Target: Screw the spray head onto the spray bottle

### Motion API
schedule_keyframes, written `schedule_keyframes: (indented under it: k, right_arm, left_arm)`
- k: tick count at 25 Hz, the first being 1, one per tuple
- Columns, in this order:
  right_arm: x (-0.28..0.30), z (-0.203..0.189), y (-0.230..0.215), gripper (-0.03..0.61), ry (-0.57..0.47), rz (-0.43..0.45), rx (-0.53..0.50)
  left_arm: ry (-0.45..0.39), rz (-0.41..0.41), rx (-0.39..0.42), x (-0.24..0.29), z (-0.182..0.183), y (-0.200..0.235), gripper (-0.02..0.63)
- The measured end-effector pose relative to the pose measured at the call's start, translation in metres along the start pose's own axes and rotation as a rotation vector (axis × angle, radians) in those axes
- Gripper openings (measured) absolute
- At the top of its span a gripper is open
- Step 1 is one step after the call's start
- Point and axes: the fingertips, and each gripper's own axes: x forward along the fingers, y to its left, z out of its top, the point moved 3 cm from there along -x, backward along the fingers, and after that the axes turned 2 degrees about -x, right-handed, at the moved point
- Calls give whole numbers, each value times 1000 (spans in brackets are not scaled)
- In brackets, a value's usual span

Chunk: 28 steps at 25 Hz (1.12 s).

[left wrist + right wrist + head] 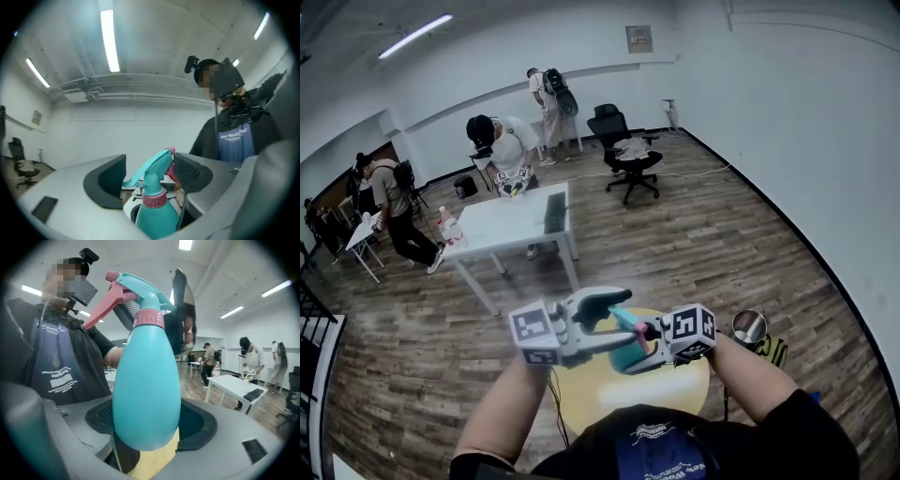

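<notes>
A teal spray bottle (147, 380) stands upright between my right gripper's (147, 422) pads, which press on its lower body. Its teal spray head (140, 291) with a pink trigger sits on the neck, above a pink collar (149, 317). In the head view the bottle (630, 356) is held above the yellow round table (680, 398), with the right gripper (645, 354) on its right. My left gripper (605, 321) reaches in from the left. Its jaws stand wide on either side of the spray head (154, 171), with a clear gap at the left pad (108, 183).
A metal cup (749, 326) stands just right of the yellow table. Farther off are a white table (511, 225) with several people around it and a black office chair (628, 155) on the wooden floor.
</notes>
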Motion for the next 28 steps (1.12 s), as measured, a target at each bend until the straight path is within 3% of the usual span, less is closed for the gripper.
schedule_keyframes:
  k: [2, 4, 6, 8, 10, 13, 16, 22, 25, 28]
  right_arm:
    - [-7, -7, -22, 342, 4, -126, 38]
    - [-19, -15, -53, 342, -9, -295, 115]
    - [-31, -23, -78, 342, 12, -463, 183]
    - [-34, -29, -91, 344, 73, -583, 186]
    - [-28, -28, -94, 344, 133, -650, 147]
    - [-16, -22, -89, 344, 165, -668, 98]
    - [-14, -14, -88, 344, 152, -644, 75]
    - [-12, -4, -77, 345, 115, -571, 62]
    - [-5, 8, -68, 345, 66, -479, 43]
    - [-4, 15, -49, 345, 24, -343, 1]
  left_arm:
    - [6, 170, -39, -8, -8, 18, 387]
    - [4, 306, -63, -15, -16, 33, 390]
    - [19, 413, -92, -17, -26, 43, 390]
    - [50, 498, -104, -15, -30, 48, 390]
    - [64, 562, -99, -11, -31, 54, 390]
    - [58, 627, -83, -10, -31, 62, 383]
    - [42, 604, -64, -15, -24, 63, 330]
    - [40, 510, -64, -12, -14, 54, 327]
    - [38, 401, -59, -15, -9, 46, 325]
    - [39, 231, -76, -12, -4, 30, 327]
